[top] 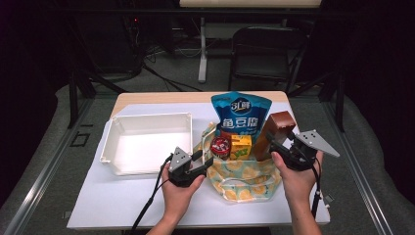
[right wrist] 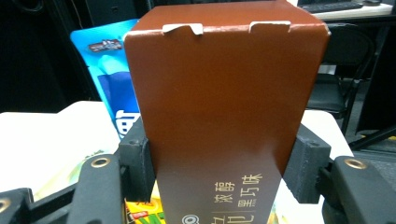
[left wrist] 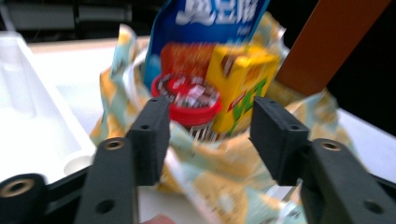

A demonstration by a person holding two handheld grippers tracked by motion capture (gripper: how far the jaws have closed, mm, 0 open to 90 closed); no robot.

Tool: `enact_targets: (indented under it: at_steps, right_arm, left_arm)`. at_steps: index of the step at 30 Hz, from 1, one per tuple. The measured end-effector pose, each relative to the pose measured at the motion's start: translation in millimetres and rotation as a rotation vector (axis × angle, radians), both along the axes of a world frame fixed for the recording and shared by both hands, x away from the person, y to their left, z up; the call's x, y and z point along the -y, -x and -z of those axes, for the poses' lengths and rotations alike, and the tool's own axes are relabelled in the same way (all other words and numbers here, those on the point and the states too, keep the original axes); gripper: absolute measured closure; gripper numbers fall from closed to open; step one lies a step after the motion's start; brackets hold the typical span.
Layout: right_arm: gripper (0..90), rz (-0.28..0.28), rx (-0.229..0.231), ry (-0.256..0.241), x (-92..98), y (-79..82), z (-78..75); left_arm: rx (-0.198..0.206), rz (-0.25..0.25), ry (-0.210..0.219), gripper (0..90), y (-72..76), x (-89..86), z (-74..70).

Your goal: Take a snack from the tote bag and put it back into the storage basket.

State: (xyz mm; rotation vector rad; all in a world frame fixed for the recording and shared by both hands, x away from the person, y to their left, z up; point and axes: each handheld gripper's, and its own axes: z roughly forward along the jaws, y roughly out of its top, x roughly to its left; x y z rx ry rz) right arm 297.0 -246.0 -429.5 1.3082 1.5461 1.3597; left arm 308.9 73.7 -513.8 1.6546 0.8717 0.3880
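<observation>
Right gripper (right wrist: 219,163) clamped on brown box (right wrist: 224,107), upright at bag's right end. Left gripper (left wrist: 208,135) jaws apart, near patterned bag (top: 244,178) – holds blue pouch (top: 241,115), red-lid jar (top: 220,146), yellow carton (top: 241,146). White tray (top: 147,142) left, empty. White table (top: 112,200); dark room, chair (top: 264,49) far.

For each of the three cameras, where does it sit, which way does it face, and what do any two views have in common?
High view: above the person's side, looking forward and down on the table; both forearms, left claw and right claw show.
Left gripper view: rides the left claw, facing the patterned bag, red-lidded cup and yellow carton between its open jaws.
Right gripper view: rides the right claw, looking along jaws pressed on the brown box.
Shared: all three show the brown box and the blue pouch.
</observation>
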Motion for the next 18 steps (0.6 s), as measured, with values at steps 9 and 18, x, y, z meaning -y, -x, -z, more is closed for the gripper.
enact_targets:
  at_steps: [9,18]
  right_arm:
    - [37.8,-0.028,0.001,-0.004,-7.5,9.7,-6.1]
    - [37.9,-0.073,-0.005,-0.019,-20.3,17.5,-12.9]
  left_arm:
    - [0.049,0.09,0.039,28.9,8.6,5.4,-24.7]
    - [0.09,0.164,0.0,19.9,13.8,26.0,-24.2]
